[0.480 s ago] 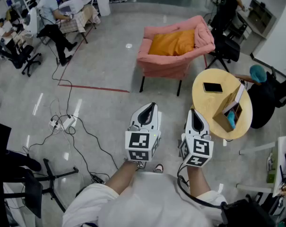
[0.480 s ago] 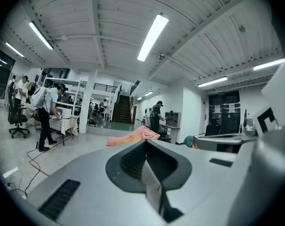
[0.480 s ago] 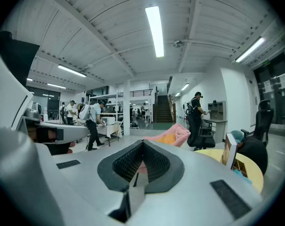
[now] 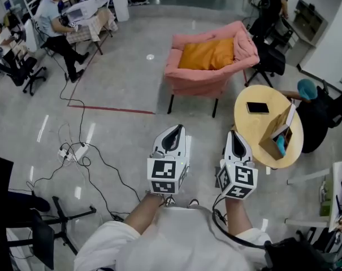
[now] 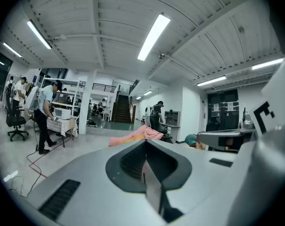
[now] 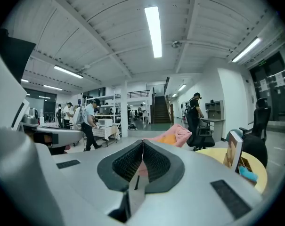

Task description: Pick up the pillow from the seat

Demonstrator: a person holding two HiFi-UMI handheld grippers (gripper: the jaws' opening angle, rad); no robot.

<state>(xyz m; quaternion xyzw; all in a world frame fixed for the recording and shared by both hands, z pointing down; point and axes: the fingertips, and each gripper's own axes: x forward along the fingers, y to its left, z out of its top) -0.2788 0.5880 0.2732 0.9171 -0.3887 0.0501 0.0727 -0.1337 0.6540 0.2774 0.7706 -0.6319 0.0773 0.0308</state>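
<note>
An orange pillow lies on the seat of a pink armchair across the floor, at the top of the head view. My left gripper and right gripper are held side by side well short of the chair, pointing toward it. Both are shut with nothing between their jaws. In the left gripper view the pink armchair shows far off beyond the closed jaws. The right gripper view has the pink armchair with a strip of orange pillow on it.
A round yellow table with a phone and a cardboard box stands right of the chair. A black office chair sits behind it. Cables and a power strip lie on the floor at left. People work at desks far left.
The view has shifted slightly: armchair and table sit a little further right in the head view. Both grippers stay shut and keep their places.
</note>
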